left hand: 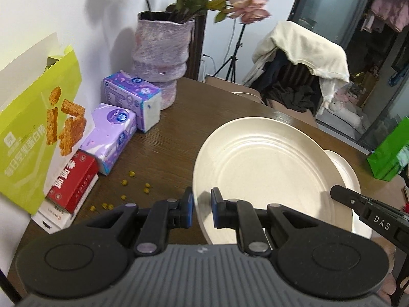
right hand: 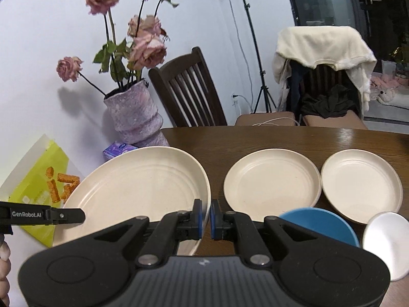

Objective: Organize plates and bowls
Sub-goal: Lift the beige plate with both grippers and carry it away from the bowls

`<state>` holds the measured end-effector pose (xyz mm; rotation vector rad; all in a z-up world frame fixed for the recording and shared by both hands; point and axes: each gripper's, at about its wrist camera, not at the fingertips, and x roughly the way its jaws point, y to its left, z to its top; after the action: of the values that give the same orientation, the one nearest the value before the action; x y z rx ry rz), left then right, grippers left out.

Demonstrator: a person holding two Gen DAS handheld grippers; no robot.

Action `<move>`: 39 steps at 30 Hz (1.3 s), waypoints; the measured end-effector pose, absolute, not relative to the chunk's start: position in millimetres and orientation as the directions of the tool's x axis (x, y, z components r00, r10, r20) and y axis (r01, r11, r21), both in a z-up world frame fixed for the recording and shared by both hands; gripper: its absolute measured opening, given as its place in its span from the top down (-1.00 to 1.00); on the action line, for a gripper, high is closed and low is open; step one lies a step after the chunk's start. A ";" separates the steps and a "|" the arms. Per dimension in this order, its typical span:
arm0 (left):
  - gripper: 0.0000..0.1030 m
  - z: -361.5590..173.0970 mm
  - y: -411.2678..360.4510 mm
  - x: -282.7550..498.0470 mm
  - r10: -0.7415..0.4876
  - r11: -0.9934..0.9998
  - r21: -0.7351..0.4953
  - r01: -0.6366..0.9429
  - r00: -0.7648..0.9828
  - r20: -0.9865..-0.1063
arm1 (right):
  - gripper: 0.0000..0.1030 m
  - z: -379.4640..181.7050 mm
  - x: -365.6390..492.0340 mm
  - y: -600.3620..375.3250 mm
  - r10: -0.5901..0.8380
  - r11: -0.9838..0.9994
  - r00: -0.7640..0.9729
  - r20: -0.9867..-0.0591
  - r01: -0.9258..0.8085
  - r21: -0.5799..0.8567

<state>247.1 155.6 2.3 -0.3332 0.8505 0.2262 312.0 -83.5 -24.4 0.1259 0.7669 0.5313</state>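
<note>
A large cream plate [left hand: 263, 168] hangs tilted above the brown table [left hand: 166, 153], held by both grippers at opposite rims. My left gripper [left hand: 202, 204] is shut on its near rim, and the right gripper [left hand: 337, 193] comes in from the right edge. In the right wrist view my right gripper [right hand: 205, 215] is shut on the plate [right hand: 138, 184] at its right rim, with the left gripper [right hand: 80, 215] at its left side. Two smaller cream plates [right hand: 271, 184] [right hand: 360, 184] lie on the table. A blue bowl [right hand: 319, 222] and a whitish bowl [right hand: 386, 243] sit nearer.
A pink vase [left hand: 161, 58] of dried roses stands by the wall. Purple tissue packs [left hand: 133, 97], a red box [left hand: 74, 181] and a green snack box [left hand: 33, 133] line the left. Yellow crumbs [left hand: 133, 186] dot the table. Chairs [right hand: 189, 89] stand behind; a green bag [left hand: 391, 153] at right.
</note>
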 end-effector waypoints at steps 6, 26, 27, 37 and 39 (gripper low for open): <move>0.72 10.9 124.2 226.0 0.035 0.937 -0.203 -0.285 0.654 -0.756 | 0.88 -14.7 281.4 -115.5 0.481 0.875 0.627 -0.613 -0.389 0.289; 0.72 6.9 20.7 178.5 -0.077 0.973 -0.201 -0.116 0.656 -0.751 | 0.88 -6.3 195.8 -223.8 0.373 0.928 0.694 -0.616 -0.276 0.250; 0.72 5.1 15.2 176.7 -0.085 0.974 -0.202 -0.105 0.653 -0.752 | 0.88 -7.1 191.9 -229.2 0.366 0.931 0.696 -0.617 -0.270 0.247; 0.72 -15.2 -28.4 167.5 -0.154 0.980 -0.198 -0.001 0.627 -0.764 | 0.87 -24.5 157.7 -277.4 0.296 0.954 0.709 -0.640 -0.191 0.229; 0.72 -19.6 -35.7 167.0 -0.164 0.980 -0.196 0.015 0.618 -0.769 | 0.87 -28.5 150.9 -286.6 0.283 0.958 0.713 -0.642 -0.177 0.226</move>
<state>167.0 -35.7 -19.6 -0.1771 0.8997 -0.1037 150.9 -286.6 -28.5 0.1519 0.7348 0.2561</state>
